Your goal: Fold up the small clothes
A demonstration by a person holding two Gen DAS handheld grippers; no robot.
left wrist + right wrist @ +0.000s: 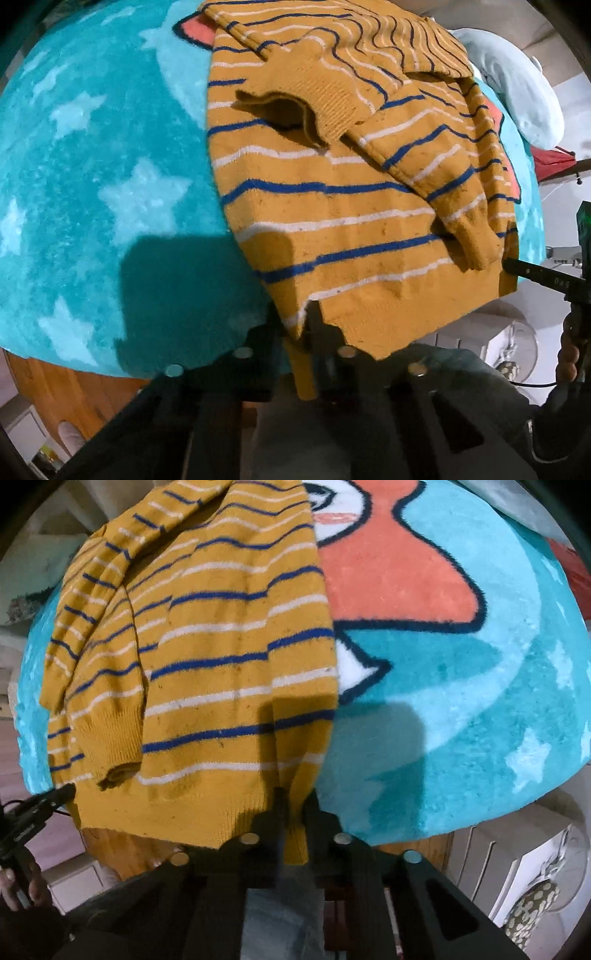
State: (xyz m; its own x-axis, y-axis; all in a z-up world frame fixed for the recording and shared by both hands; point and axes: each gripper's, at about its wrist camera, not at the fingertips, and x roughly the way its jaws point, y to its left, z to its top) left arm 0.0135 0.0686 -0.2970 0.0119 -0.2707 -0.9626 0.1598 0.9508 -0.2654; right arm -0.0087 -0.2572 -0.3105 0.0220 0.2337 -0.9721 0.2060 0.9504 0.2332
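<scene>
A small mustard sweater (pixel 332 206) with blue and white stripes lies on a teal star-patterned mat (pixel 92 184), both sleeves folded in over its body. My left gripper (pixel 295 325) is shut on the sweater's bottom hem at its left corner. In the right wrist view the sweater (pixel 207 672) fills the left half, and my right gripper (pixel 293 805) is shut on the hem at its right corner. Each gripper shows at the edge of the other's view: the right one (pixel 517 267), the left one (pixel 59 794).
The mat (pixel 461 686) carries an orange and white cartoon figure (pixel 388 572). A pale blue cushion (pixel 517 92) lies at its far side. Wooden table edge (pixel 55 387) shows under the mat. White furniture (pixel 517 867) stands beyond the near edge.
</scene>
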